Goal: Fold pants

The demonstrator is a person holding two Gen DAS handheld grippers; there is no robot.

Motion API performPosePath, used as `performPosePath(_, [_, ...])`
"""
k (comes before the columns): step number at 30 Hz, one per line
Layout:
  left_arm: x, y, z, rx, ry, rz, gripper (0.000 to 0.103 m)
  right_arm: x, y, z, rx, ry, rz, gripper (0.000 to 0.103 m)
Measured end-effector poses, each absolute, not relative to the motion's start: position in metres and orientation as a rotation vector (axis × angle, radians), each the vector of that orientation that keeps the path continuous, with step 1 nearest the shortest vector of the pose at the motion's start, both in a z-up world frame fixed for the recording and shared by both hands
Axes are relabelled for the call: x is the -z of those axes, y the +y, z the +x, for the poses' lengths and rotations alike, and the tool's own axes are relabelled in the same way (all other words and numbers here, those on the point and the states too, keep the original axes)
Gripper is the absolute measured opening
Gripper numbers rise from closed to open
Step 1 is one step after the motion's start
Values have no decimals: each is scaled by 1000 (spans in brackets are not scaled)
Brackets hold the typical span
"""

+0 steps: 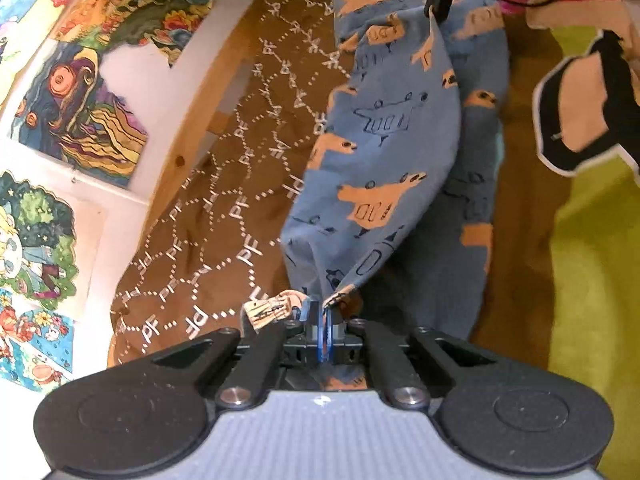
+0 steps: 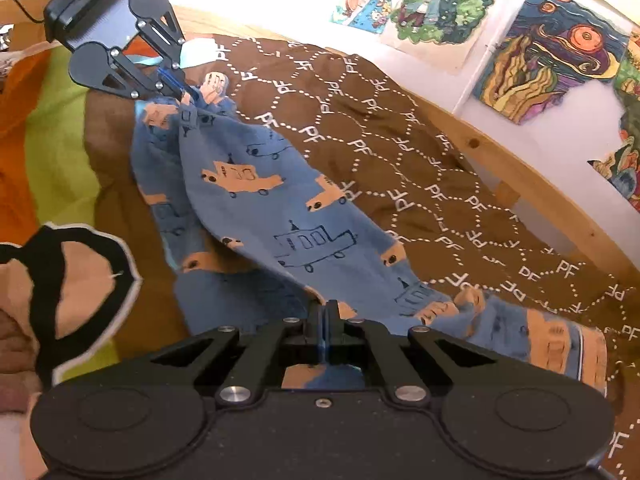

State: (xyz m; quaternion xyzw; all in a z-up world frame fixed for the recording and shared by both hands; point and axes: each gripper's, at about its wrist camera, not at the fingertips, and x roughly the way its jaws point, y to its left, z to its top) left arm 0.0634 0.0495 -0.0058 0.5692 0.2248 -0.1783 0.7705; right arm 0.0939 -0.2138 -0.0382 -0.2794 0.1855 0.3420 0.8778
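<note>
Blue pants [image 1: 384, 136] printed with orange and outlined trucks stretch between my two grippers above a brown bedspread. My left gripper [image 1: 325, 314] is shut on one end of the cloth, beside an orange cuff. It shows again at the upper left of the right wrist view as the left gripper [image 2: 186, 94]. My right gripper [image 2: 326, 308] is shut on the other end of the pants [image 2: 280, 208], with an orange cuff lying at its right. The right gripper [image 1: 440, 8] appears at the top of the left wrist view. A second layer of the pants lies flat below the lifted fold.
The brown bedspread [image 2: 420, 152] with white dotted hexagons covers the bed. A wooden bed rail [image 2: 520, 176] runs along a white wall with colourful posters [image 2: 552, 56]. A green and orange blanket with a black-outlined figure [image 1: 580, 116] borders the other side.
</note>
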Motion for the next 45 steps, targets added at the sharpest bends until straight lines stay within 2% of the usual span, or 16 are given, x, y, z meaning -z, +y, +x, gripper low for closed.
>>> performPosePath(15, [27, 49, 45, 364, 599, 1147, 3, 53, -214, 80, -707, 417, -560, 0])
performPosePath(19, [22, 49, 43, 358, 603, 1091, 14, 56, -214, 82, -699, 423, -560, 2])
performPosePath(21, [22, 48, 42, 339, 588, 1109, 24, 58, -213, 83, -689, 418, -576, 16])
performPosePath(22, [23, 48, 41, 327, 576, 1125, 26, 59, -213, 83, -687, 417, -584, 18])
performPosePath(26, [13, 50, 42, 312, 593, 1073, 27, 64, -210, 83, -691, 422, -612, 19])
performPosePath(28, [-2, 55, 42, 299, 617, 959, 37, 65, -210, 82, -690, 420, -612, 19])
performPosePath(29, [-10, 58, 43, 280, 635, 887, 46, 64, -210, 82, -690, 419, -608, 19])
performPosePath(30, [-15, 60, 43, 263, 646, 830, 48, 64, -210, 82, -689, 417, -605, 19])
performPosePath(37, [-40, 70, 72, 122, 738, 370, 47, 64, -208, 84, -682, 424, -584, 19])
performPosePath(42, [-40, 62, 102, -21, 767, 251, 46, 65, -206, 86, -674, 426, -574, 19])
performPosePath(43, [-40, 62, 107, -45, 774, 234, 42, 66, -205, 86, -672, 425, -576, 19])
performPosePath(45, [-38, 60, 112, -85, 786, 230, 14, 67, -202, 88, -668, 428, -581, 19])
